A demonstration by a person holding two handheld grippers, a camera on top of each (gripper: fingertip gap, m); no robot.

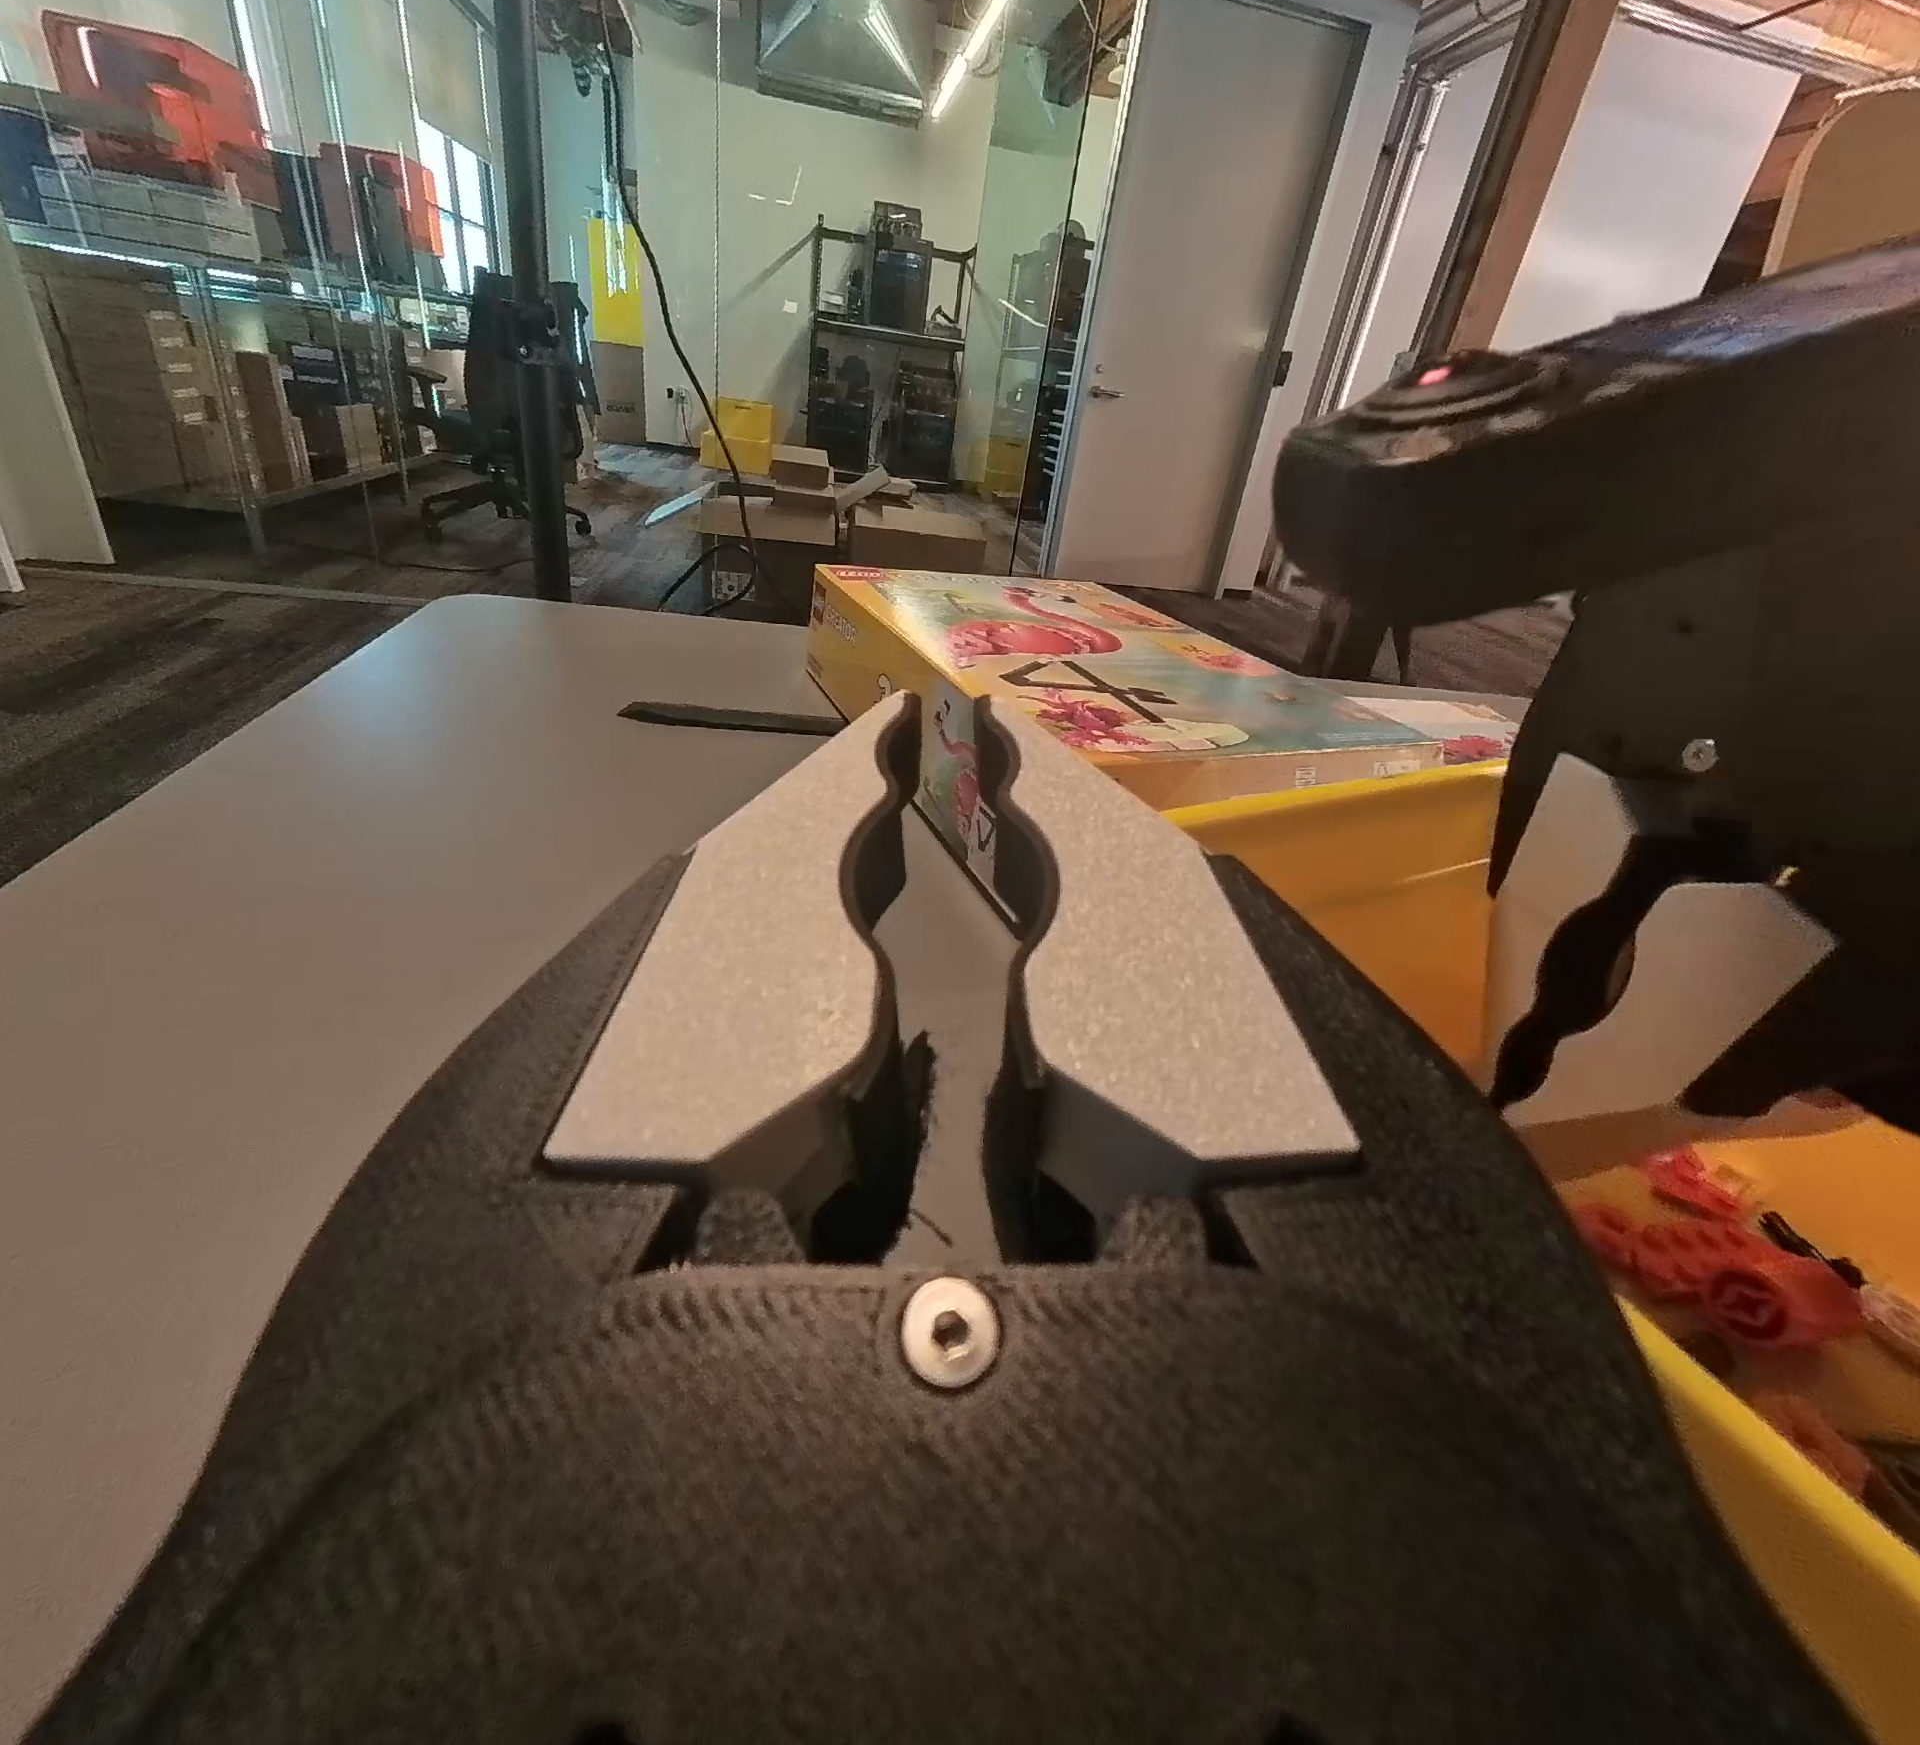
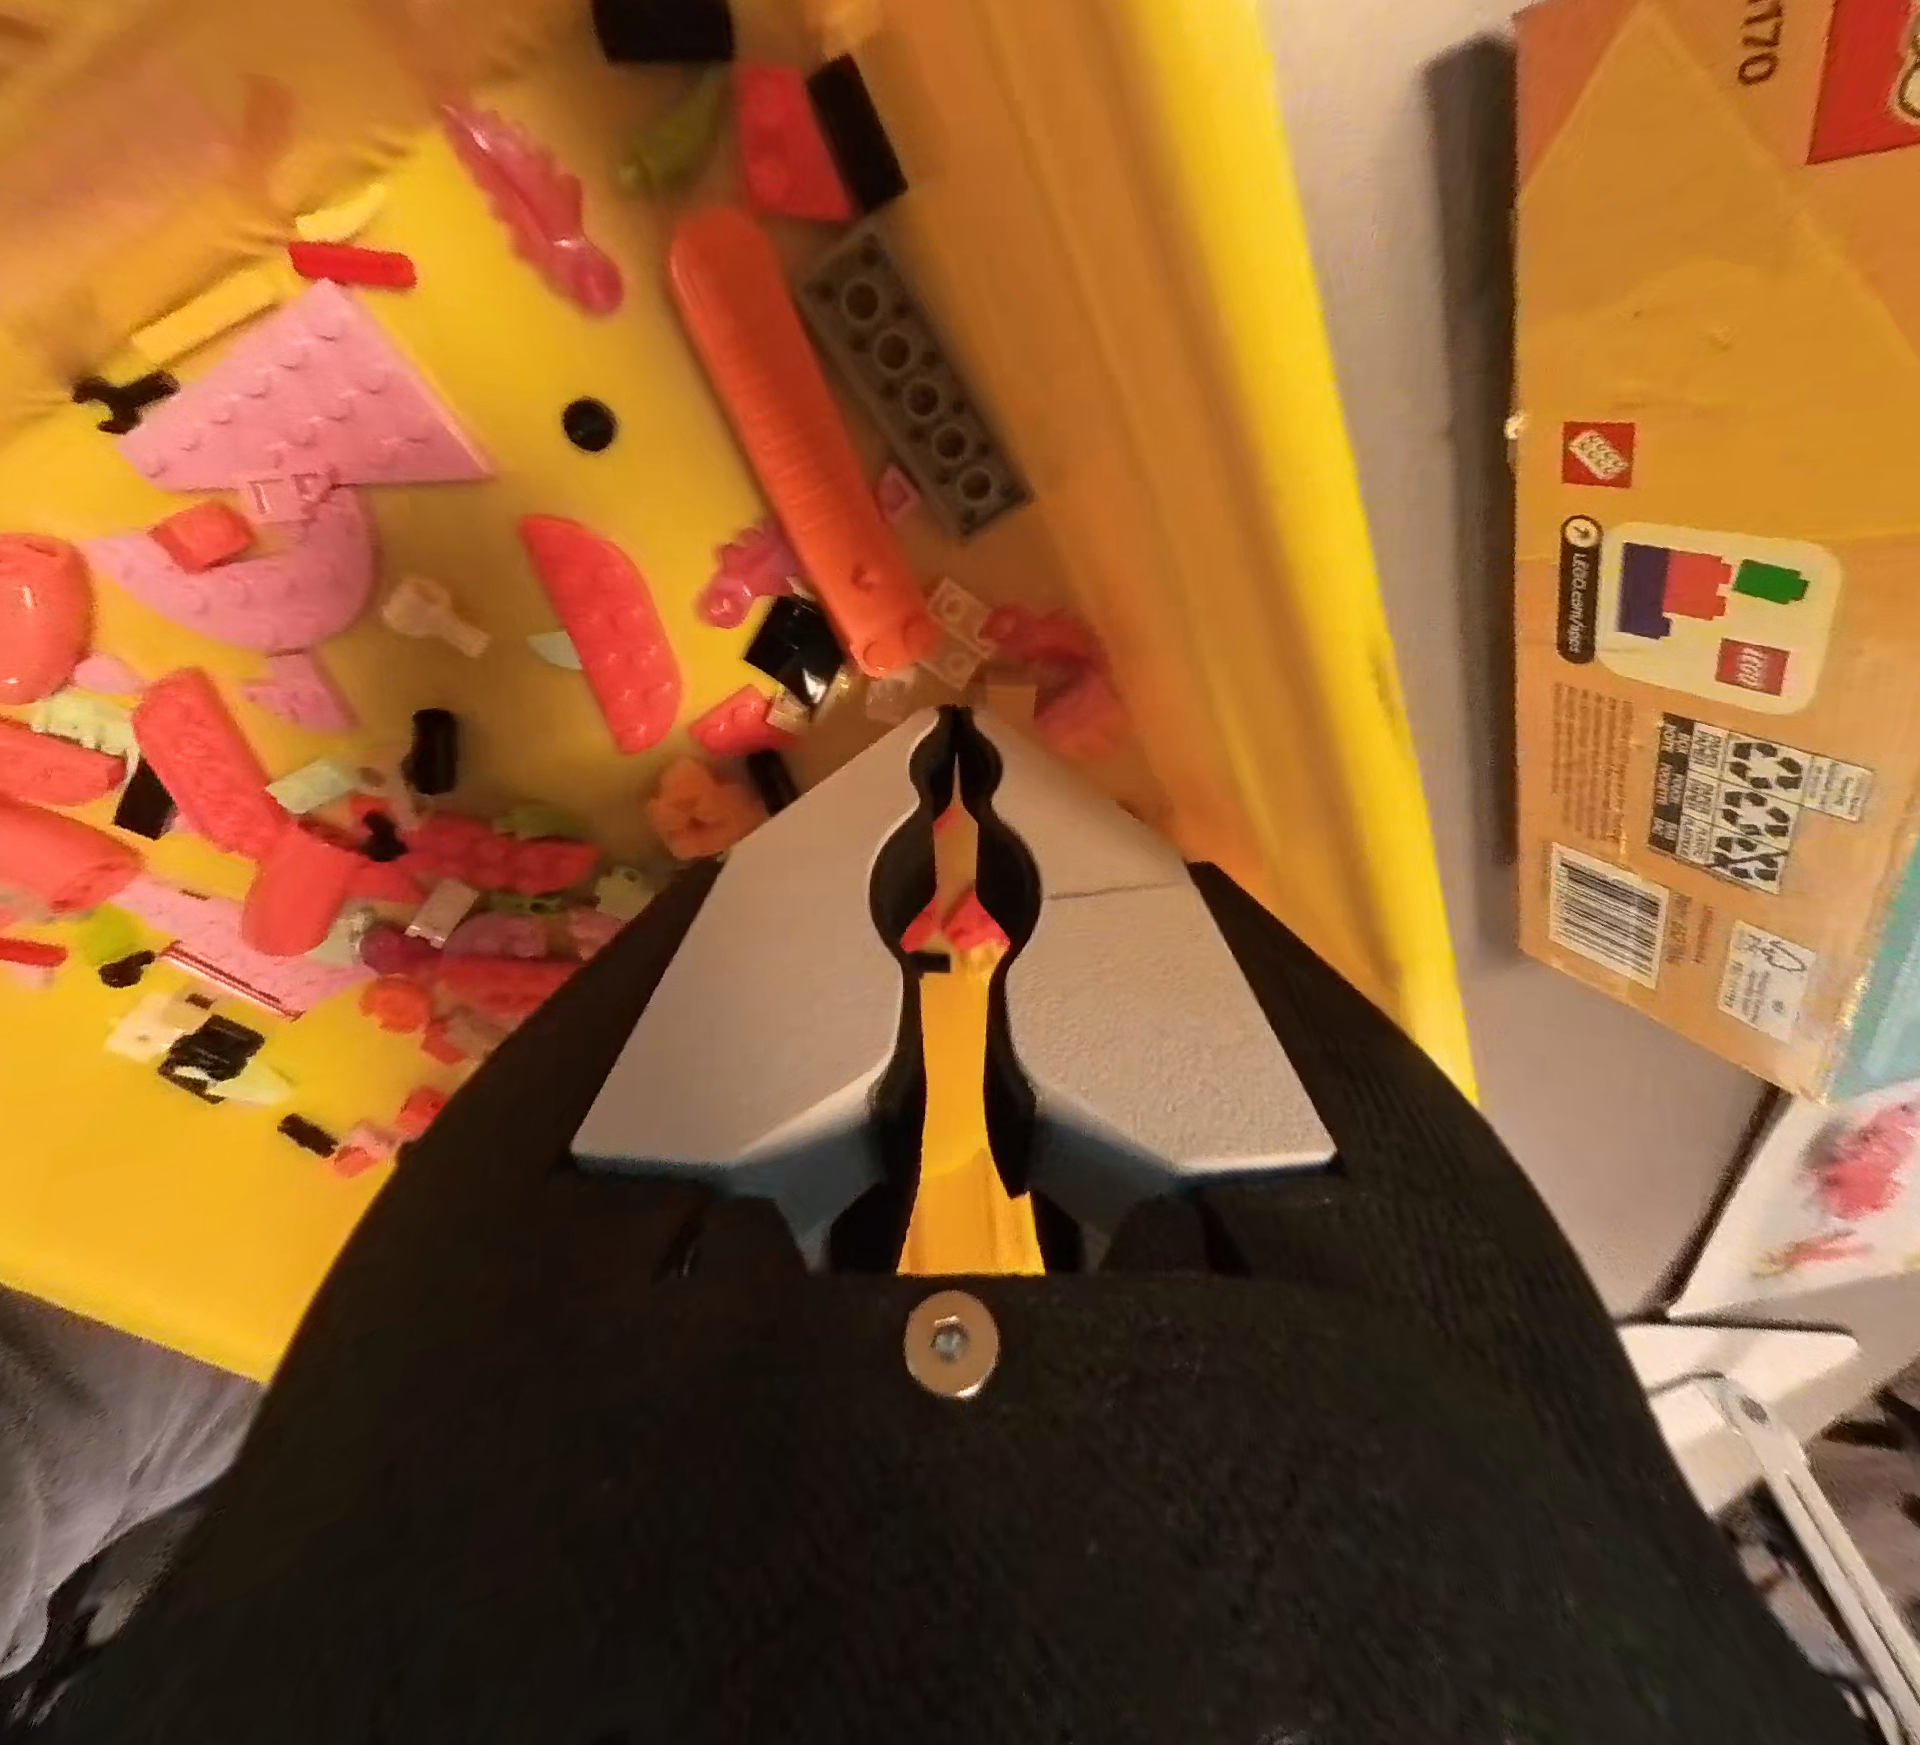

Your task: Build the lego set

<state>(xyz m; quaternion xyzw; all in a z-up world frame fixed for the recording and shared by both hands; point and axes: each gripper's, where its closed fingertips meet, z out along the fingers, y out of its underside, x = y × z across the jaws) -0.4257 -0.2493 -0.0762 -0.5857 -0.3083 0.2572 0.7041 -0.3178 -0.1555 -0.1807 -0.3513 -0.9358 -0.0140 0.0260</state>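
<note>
Brick-filled bin point(image 2: 1195, 137) interior, right view only

- The table point(image 1: 312, 864) runs from the near edge toward 12 o'clock, with the glass-walled room beyond it.
- A flat strip point(image 1: 717, 716) lies on the table at 12 o'clock, just left of the box point(image 1: 1143, 667).
- The box lies flat on the table at 1 o'clock, just behind the bin point(image 1: 1351, 843).
- The bin sits on the table at 3 o'clock, with loose bricks point(image 2: 603, 625) scattered in it.
- The left gripper point(image 1: 948, 708) hangs over the table just left of the bin.
- The right gripper point(image 2: 954, 716) points down into the bin, near its wall on the box side.
- In the bin, a long rounded piece point(image 2: 790, 438) lies beside a holed beam point(image 2: 914, 386), both along that wall.
</note>
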